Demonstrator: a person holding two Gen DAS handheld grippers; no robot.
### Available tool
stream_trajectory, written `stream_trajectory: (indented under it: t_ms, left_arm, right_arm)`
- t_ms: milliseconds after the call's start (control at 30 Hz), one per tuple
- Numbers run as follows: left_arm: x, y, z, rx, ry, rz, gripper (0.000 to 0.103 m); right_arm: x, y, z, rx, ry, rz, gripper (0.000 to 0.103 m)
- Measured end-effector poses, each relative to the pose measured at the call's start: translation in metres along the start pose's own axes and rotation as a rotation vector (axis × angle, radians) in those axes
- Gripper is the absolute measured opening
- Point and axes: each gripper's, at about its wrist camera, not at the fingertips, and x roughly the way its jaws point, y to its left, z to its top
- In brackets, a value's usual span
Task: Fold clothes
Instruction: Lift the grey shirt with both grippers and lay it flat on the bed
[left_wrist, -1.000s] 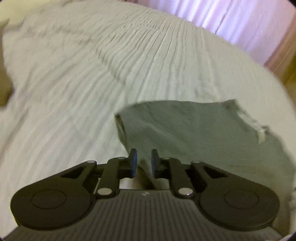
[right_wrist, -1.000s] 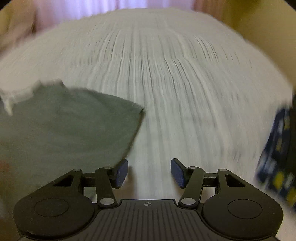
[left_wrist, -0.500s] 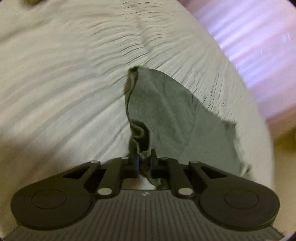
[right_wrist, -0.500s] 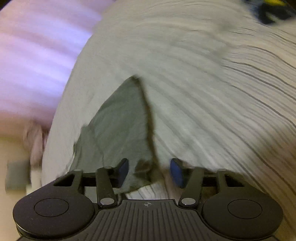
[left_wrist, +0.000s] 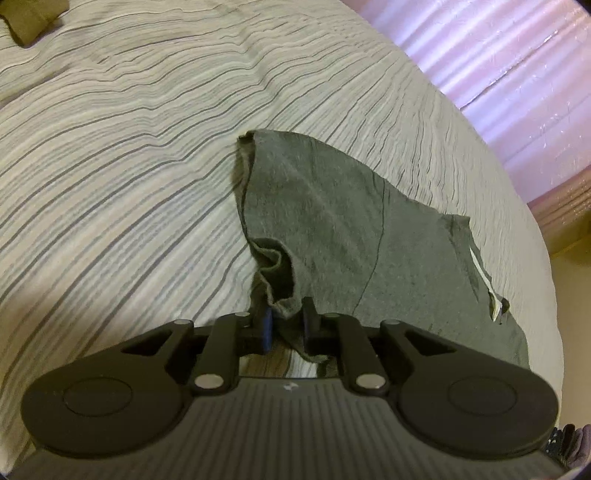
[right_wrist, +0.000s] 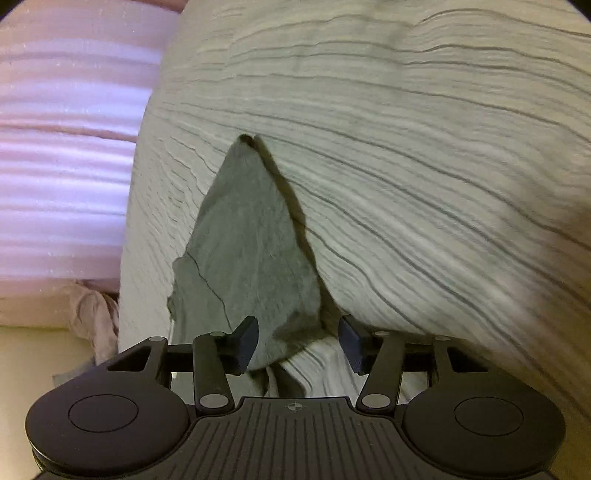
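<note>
A grey-green garment (left_wrist: 332, 229) lies on a striped bed cover (left_wrist: 110, 166), reaching to the bed's right edge, with a white label near its right side. My left gripper (left_wrist: 288, 328) is shut on a bunched near corner of the garment, whose cloth rises in a fold between the jaws. In the right wrist view the same garment (right_wrist: 247, 240) runs away from me as a tapering shape. My right gripper (right_wrist: 299, 339) is open, with the garment's near edge lying between its jaws but not clamped.
A dark olive cloth (left_wrist: 26, 18) lies at the bed's far left corner. Pink curtains (left_wrist: 498, 74) hang beyond the bed, also seen in the right wrist view (right_wrist: 66, 147). A crumpled pinkish cloth (right_wrist: 96, 314) lies on the floor by the bed's edge.
My left gripper closed on the garment's corner and lifted it into a fold. My right gripper swung over to the garment's other near edge and stayed open. Both views settled from blur.
</note>
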Motion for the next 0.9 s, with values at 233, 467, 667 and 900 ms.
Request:
stream_trajectory:
  t_ms: [233, 467, 667, 900]
  left_arm:
    - [0.007, -0.009, 0.009, 0.219, 0.001, 0.073, 0.008]
    - [0.005, -0.053, -0.019, 0.63, -0.043, 0.272, 0.02]
    - [-0.066, -0.006, -0.053, 0.336, 0.048, 0.146, 0.025]
    - [-0.145, 0.051, -0.125, 0.167, 0.3, -0.02, 0.026]
  right_arm:
    - [-0.01, 0.028, 0.002, -0.427, -0.139, -0.247, 0.0]
    - [-0.021, 0.042, -0.012, -0.67, -0.144, -0.352, 0.002]
    - [-0.076, 0.019, -0.057, -0.551, -0.023, -0.219, 0.075]
    - [-0.151, -0.045, -0.116, -0.407, 0.213, -0.109, 0.075]
